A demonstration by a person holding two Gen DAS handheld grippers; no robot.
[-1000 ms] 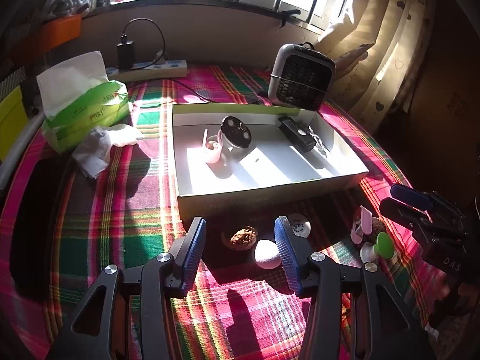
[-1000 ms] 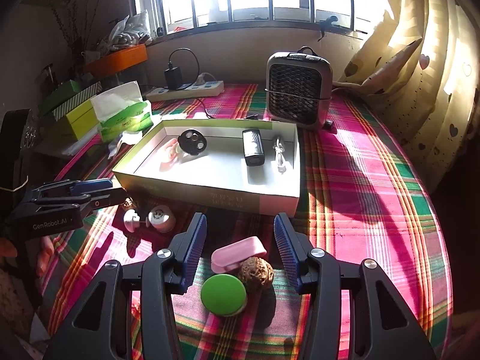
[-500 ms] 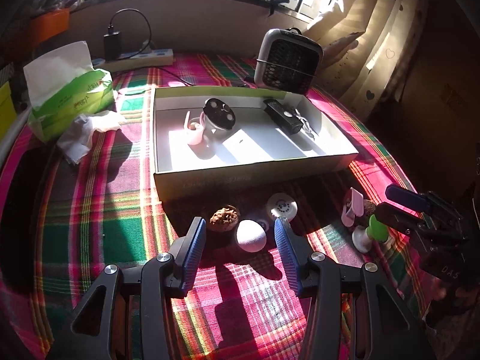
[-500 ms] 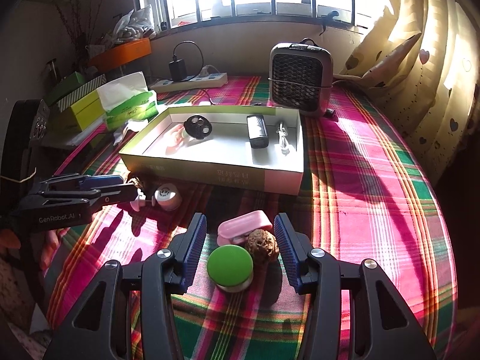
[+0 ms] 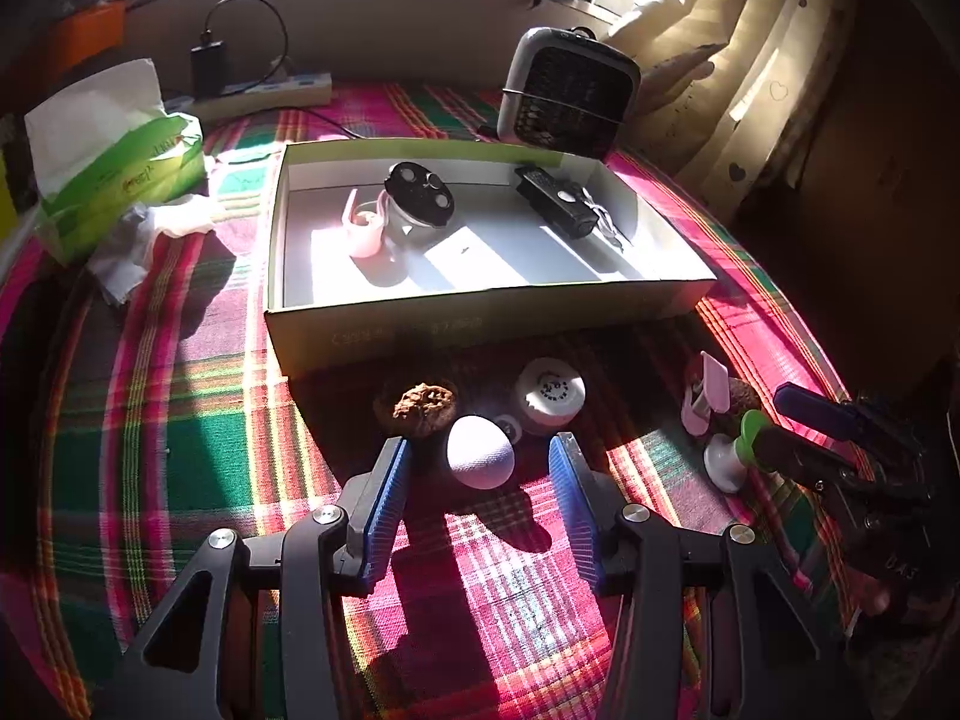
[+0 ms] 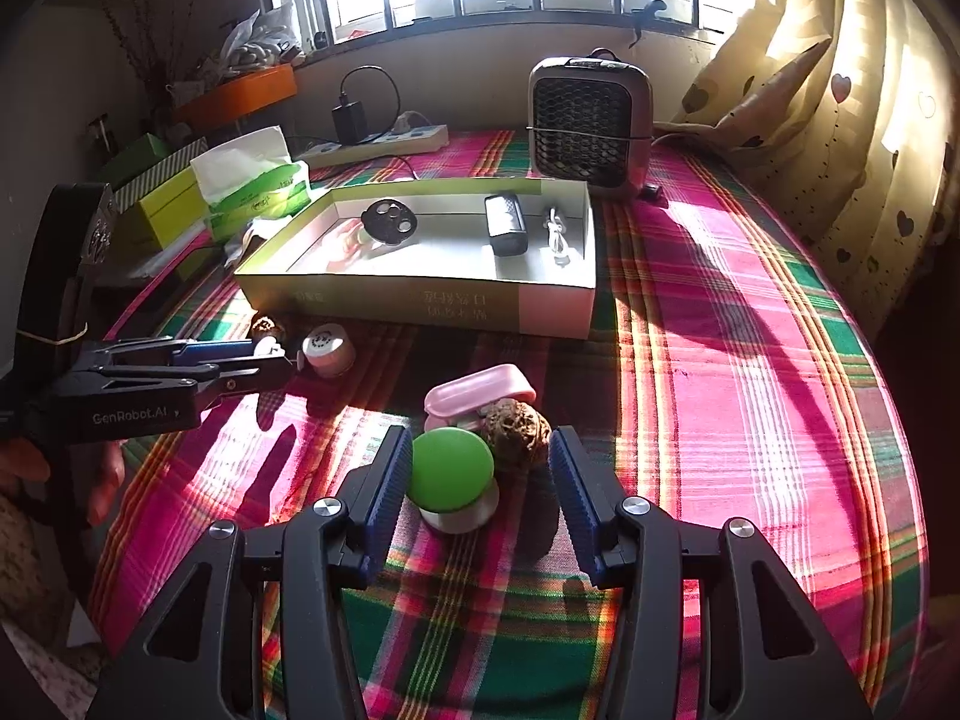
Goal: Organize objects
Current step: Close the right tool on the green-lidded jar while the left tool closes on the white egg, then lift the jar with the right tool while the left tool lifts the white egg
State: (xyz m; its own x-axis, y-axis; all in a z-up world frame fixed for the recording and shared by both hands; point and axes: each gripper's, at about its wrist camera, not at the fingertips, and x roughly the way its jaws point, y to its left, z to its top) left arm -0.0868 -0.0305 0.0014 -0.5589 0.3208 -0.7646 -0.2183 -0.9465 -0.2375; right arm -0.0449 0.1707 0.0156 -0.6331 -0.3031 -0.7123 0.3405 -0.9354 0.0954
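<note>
In the left wrist view my left gripper [image 5: 480, 455] is open, its blue pads on either side of a white egg-shaped object [image 5: 480, 462] without touching it. A brown walnut [image 5: 423, 408] and a white round disc [image 5: 551, 395] lie just beyond, in front of the open cardboard box [image 5: 480, 324]. In the right wrist view my right gripper [image 6: 480, 450] is open around a green-capped white knob [image 6: 450, 471] and a second walnut [image 6: 517, 432]. The left pad is close against the green cap, and a gap remains beside the walnut. A pink case [image 6: 480, 390] lies just behind them.
The box [image 6: 420, 300] holds a pink item, a black round part, a black device and a cable. Behind it stand a small heater [image 6: 591, 120], a tissue box [image 6: 258, 186] and a power strip [image 6: 384, 141]. Curtains hang at the right. My left gripper [image 6: 282, 358] reaches in from the left.
Both grippers have come closer to the tablecloth objects. The egg now lies between the left pads, and the green knob and walnut sit deeper between the right pads. Neither opening has changed.
</note>
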